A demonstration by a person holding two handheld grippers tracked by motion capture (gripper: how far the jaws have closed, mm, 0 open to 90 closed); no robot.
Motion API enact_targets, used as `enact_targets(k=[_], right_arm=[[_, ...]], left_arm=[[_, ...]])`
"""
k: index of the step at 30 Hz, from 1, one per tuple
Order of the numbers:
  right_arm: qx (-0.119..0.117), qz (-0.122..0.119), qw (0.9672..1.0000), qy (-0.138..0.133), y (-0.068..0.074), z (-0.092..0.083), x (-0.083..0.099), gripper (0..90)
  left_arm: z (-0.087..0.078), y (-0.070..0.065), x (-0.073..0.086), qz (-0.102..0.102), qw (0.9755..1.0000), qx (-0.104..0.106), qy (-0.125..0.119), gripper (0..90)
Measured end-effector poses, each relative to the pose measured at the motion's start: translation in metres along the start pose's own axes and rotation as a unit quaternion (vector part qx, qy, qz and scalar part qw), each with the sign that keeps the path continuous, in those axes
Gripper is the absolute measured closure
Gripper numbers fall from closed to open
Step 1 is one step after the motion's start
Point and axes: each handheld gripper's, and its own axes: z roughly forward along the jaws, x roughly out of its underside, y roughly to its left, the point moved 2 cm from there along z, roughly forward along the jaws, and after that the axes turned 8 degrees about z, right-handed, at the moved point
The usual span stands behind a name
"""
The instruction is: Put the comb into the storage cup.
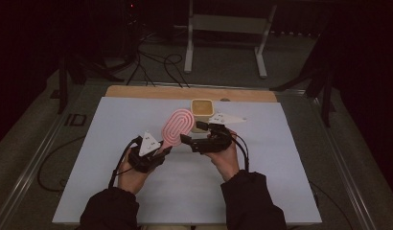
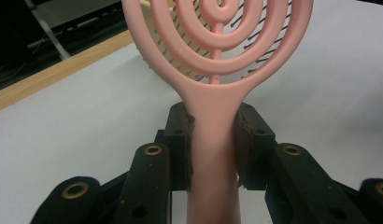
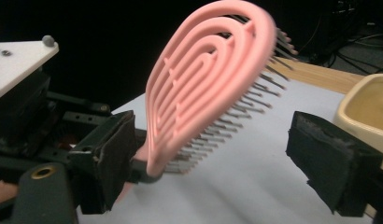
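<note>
A pink hairbrush [image 1: 178, 127] with a ringed oval head is held tilted above the white table sheet [image 1: 113, 143]. My left gripper [image 1: 165, 151] is shut on its handle. In the left gripper view both pads [image 2: 180, 140] press the sides of the brush handle [image 2: 213, 154]. My right gripper [image 1: 190, 133] comes in from the right with its jaws wide apart. In the right gripper view the brush head [image 3: 203, 79] stands between the jaws of the right gripper [image 3: 217, 154], bristles facing the right pad [image 3: 329, 158], which is clear of them. The left pad [image 3: 112, 154] sits close by the brush's neck.
A beige square tub [image 1: 202, 108] stands on the sheet just behind the brush and appears again at the edge of the right gripper view [image 3: 367, 107]. A wooden strip [image 1: 185, 92] borders the table's far side. Cables and a metal stand's legs [image 1: 223, 43] lie on the floor beyond.
</note>
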Motion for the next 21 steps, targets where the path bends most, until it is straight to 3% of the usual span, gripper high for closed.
enact_targets(k=[2,6,17,21], right_arm=[[-0.001,0.003,1.0,0.001,0.0,0.002,0.0,17.5],[-0.008,0.014,0.9998,0.01,0.002,0.009,0.0,28.0],[-0.055,0.052,0.9971,0.007,0.001,0.014,-0.001,53.7],[-0.06,0.056,0.9966,0.008,0.002,0.015,0.0,56.0]], left_arm=[[0.0,-0.002,-0.001,0.001,1.0,0.001,-0.001,70.2],[0.0,-0.005,-0.003,0.011,0.9999,0.004,-0.004,70.2],[0.001,-0.012,-0.006,0.018,0.9996,0.009,-0.02,70.2],[0.001,-0.013,-0.006,0.019,0.9996,0.009,-0.021,70.2]])
